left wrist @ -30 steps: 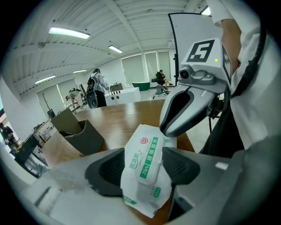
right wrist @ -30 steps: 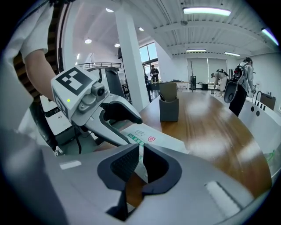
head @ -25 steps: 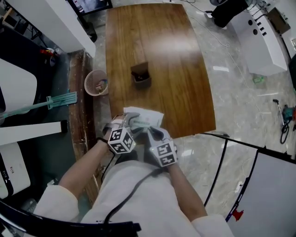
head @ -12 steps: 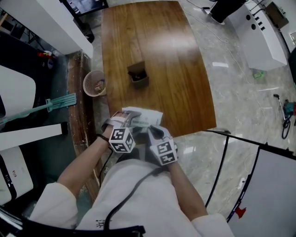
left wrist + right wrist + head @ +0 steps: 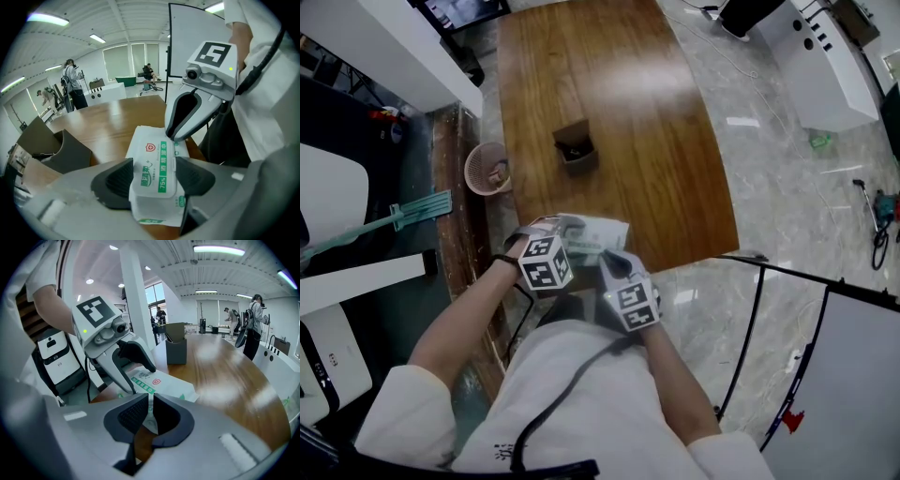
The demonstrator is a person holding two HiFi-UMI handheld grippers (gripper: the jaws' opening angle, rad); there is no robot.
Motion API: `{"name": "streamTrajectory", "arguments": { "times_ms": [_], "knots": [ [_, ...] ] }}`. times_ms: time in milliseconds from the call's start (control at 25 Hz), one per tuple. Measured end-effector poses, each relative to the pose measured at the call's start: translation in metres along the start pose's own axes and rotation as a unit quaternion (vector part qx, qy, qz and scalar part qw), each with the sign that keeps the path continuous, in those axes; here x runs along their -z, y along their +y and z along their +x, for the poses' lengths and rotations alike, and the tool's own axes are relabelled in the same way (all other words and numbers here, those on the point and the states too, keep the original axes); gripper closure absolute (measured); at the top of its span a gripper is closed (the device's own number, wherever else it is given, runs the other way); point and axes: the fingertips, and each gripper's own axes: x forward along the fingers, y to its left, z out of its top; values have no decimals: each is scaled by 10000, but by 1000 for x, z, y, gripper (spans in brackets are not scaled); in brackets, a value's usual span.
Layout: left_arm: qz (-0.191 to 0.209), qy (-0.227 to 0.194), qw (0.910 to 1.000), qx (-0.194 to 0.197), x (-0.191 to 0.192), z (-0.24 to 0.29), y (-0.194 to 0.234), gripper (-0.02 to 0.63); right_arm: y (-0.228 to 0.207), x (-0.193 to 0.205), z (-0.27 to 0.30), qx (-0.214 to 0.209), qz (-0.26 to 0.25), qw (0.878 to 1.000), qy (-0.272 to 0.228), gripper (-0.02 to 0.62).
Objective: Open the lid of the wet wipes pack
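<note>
The wet wipes pack (image 5: 598, 232) is found at the near edge of the wooden table (image 5: 609, 103), just in front of the person's body and between the two grippers. It is clamped across its width by the left gripper (image 5: 153, 180): the jaws are kept apart by the pack itself, and a dark pad (image 5: 115, 180) is pressed against each long side. The white lid (image 5: 158, 157), marked with a green stripe, is seen lying flat and closed on top of the pack.

The right gripper (image 5: 149, 408) is set against the pack from the opposite side. Its jaws are drawn almost together, and a thin white edge of the pack is caught in the narrow gap left between them. In the left gripper view its tip is seen touching the far right corner of the lid. Whether the lid's own rim or only the wrapper is pinched cannot be told.

Farther along the table, well apart from the pack, a dark open-topped box (image 5: 575, 147) is stood near the middle of the wood. On the floor beside the table's left edge a pink basket (image 5: 487, 169) is placed, and a green mop (image 5: 412, 211) is laid near it. At the far end of the room, several people (image 5: 70, 86) are seen standing
</note>
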Motion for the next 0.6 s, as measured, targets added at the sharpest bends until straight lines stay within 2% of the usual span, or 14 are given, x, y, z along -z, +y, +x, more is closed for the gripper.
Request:
{"name": "streamTrajectory", "arguments": {
  "times_ms": [160,360,600],
  "knots": [
    [-201,-59,9993,312,0,0,-1,310,0,1,0,33,-46,10000,-7,558],
    [-450,-67,9960,764,0,-1,-2,308,2,2,1,94,-373,9993,10,558],
    [-575,-115,9937,952,1,-2,-1,310,3,3,2,164,-457,9988,-6,558]
  ]
}}
